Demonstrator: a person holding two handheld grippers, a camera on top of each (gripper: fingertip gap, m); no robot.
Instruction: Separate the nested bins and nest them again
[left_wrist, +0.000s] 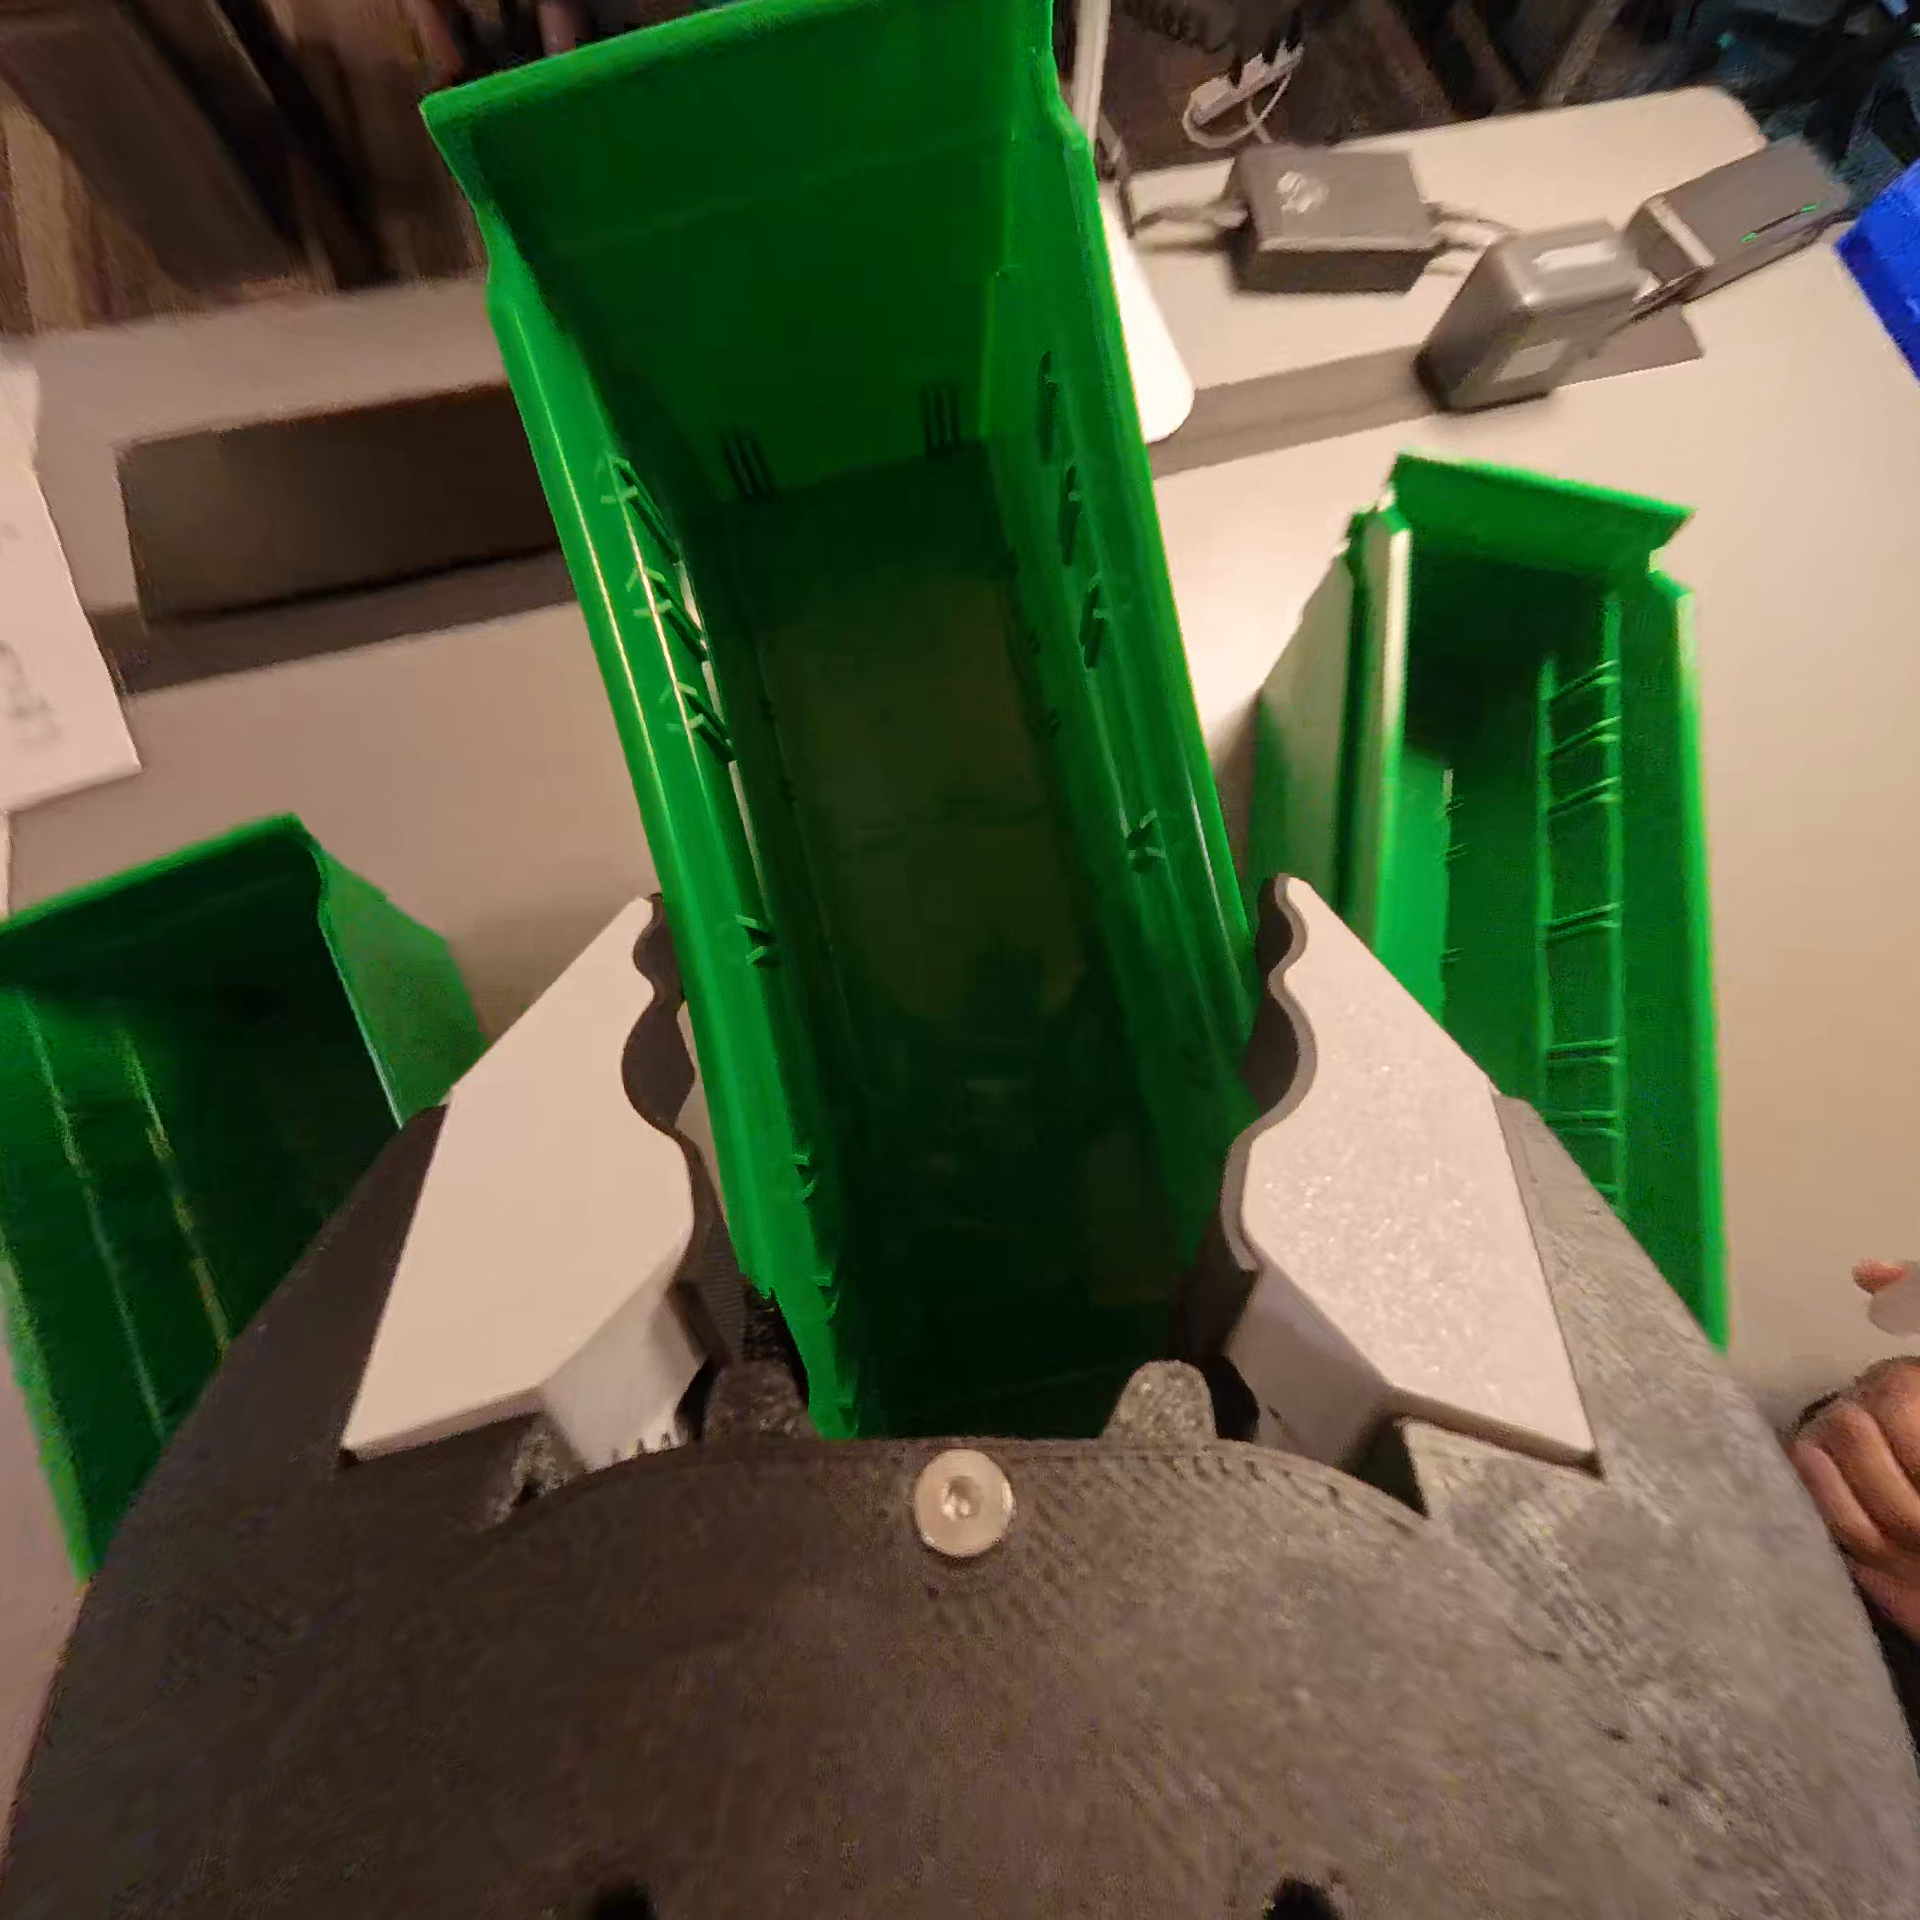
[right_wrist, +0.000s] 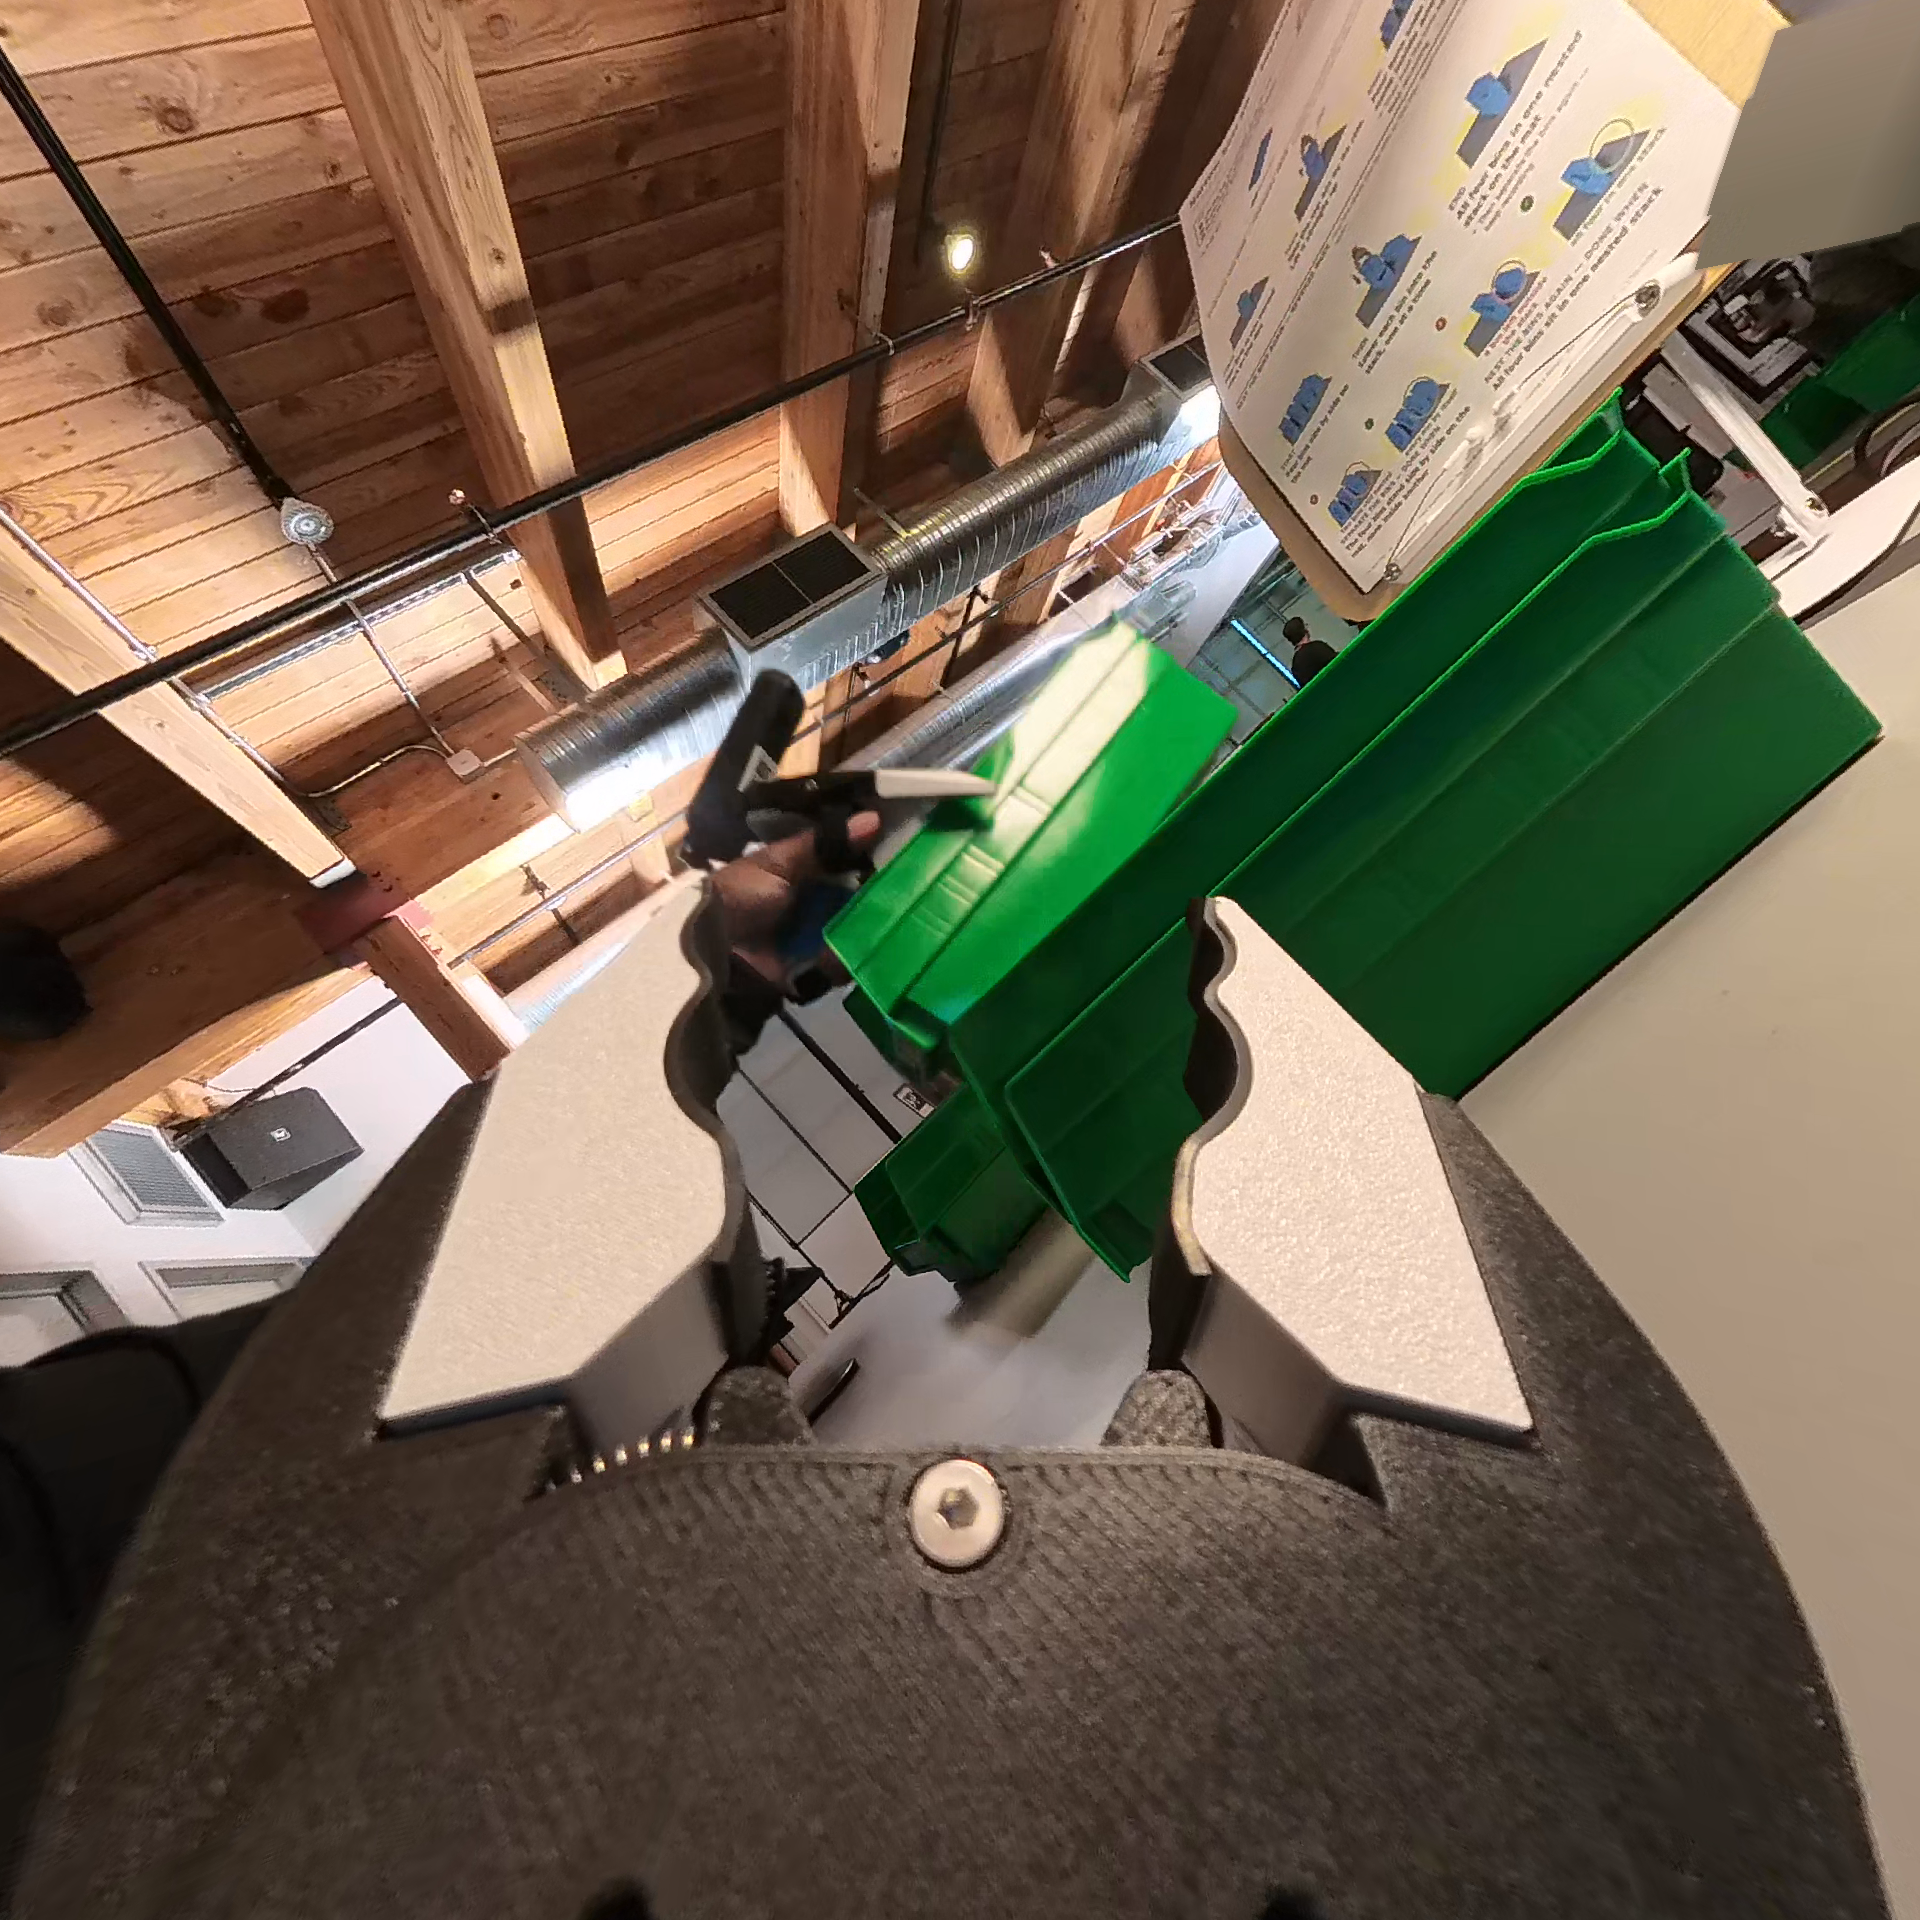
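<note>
A long, narrow green plastic bin sits lengthwise between the fingers of the left gripper, open top toward the camera, its far end raised above the grey table. The grey fingertip pads stand wide apart, one on each long outer wall. The right-hand pad lies against the rim; on the left side the contact is too blurred to settle, so whether the bin is truly clamped cannot be told. The right wrist view shows this gripper from afar, a hand around its handle and one finger on the bin's side.

Two more green bins stand on the table either side: one to the right, open top up, and one at the lower left.

The right gripper is tilted up toward the wooden ceiling, fingers well apart. The corner of a green bin wall lies between them, close to the right-hand pad; the left pad is clear of it, so nothing is gripped. Beyond it rises a stack of nested green bins.

A white instruction sheet with blue bin drawings hangs above the stack; its text is not repeated here. Grey boxes with cables lie at the table's far edge.
</note>
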